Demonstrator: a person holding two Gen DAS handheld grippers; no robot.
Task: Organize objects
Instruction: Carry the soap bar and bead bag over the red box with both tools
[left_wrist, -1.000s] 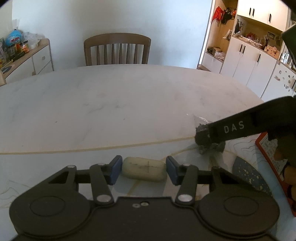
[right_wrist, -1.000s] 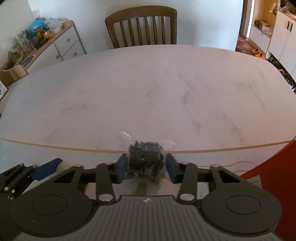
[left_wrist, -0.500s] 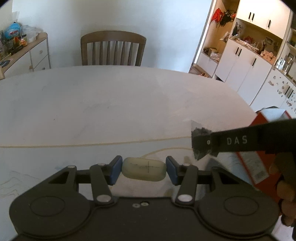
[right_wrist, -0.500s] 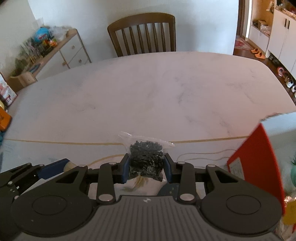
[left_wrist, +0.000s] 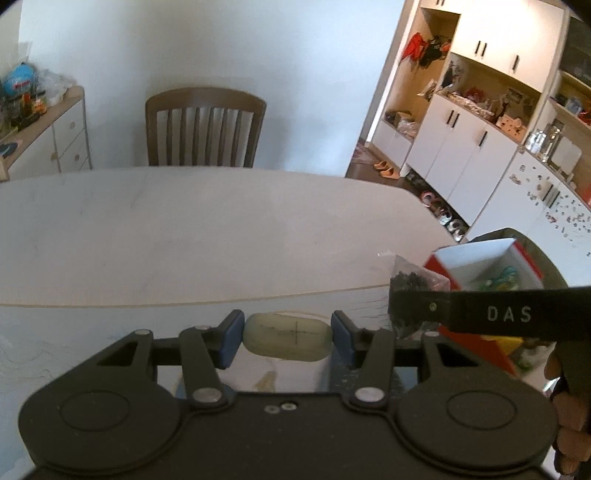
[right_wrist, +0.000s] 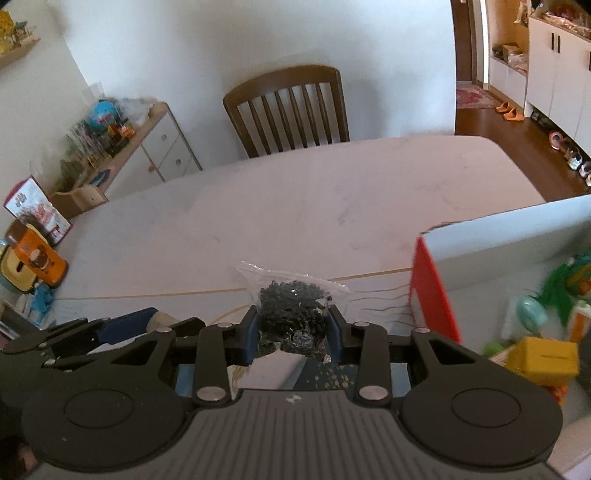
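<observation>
We look across a pale marble-patterned surface (left_wrist: 207, 236) with a thin gold seam, a wooden slat-back chair (left_wrist: 205, 127) pushed up at its far edge. White cabinets (left_wrist: 465, 162) with open shelves line the room to the right, and a low sideboard (right_wrist: 155, 147) crowded with small items stands to the left.

Our left tool (left_wrist: 287, 334) is held low over the near edge, its blue pads clenched on a pale oblong soap-like bar (left_wrist: 287, 336) marked with a pen cross. Our right tool (right_wrist: 291, 325) reaches in beside it, gripping a small clear bag of dark granules (right_wrist: 292, 314) (the contents are too fine to name). A hand (left_wrist: 570, 424) shows at the right tool's handle.

Against half a second ago, both tools have risen and tipped back, so the chair and walls fill more of each view. The red box with white inside (left_wrist: 487, 258) now shows its open top, with colourful toys (right_wrist: 546, 332) in it, and the bag sits just beside its near corner.
</observation>
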